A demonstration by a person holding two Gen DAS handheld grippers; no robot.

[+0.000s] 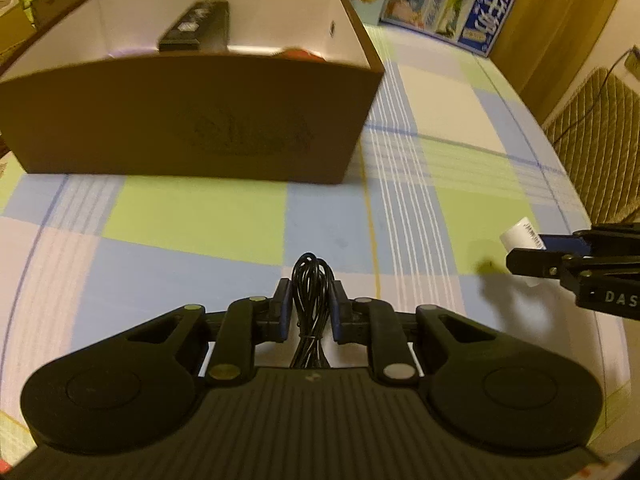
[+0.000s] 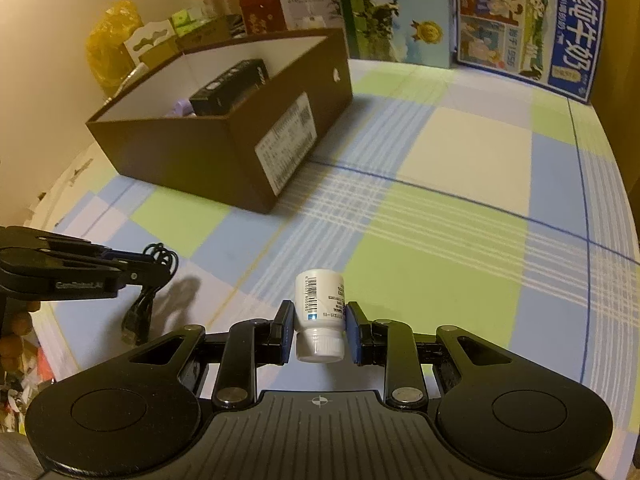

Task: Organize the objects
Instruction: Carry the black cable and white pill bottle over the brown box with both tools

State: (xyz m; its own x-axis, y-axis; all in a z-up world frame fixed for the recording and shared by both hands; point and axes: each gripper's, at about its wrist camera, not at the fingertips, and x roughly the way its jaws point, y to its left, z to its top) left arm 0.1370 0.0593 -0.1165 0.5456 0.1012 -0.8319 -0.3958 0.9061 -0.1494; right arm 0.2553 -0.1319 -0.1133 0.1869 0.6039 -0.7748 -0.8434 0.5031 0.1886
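My left gripper [image 1: 311, 309] is shut on a coiled black cable [image 1: 311, 280] and holds it above the checkered tablecloth; the cable [image 2: 144, 300] hangs from it in the right wrist view. My right gripper [image 2: 319, 322] is shut on a white pill bottle [image 2: 319, 312], cap toward the camera; the bottle [image 1: 520, 234] also shows at the right of the left wrist view. A brown cardboard box [image 1: 192, 120] with white inner walls stands ahead of the left gripper. It holds a black box [image 1: 198, 26], and in the right wrist view also a purple item [image 2: 182, 108].
Milk cartons with cartoon prints [image 2: 528, 28] stand at the table's far edge. Boxes and a yellow bag [image 2: 114, 40] are stacked behind the brown box [image 2: 224, 120]. A quilted chair [image 1: 596, 128] is off the table's right side. The checkered cloth [image 2: 440, 240] covers the table.
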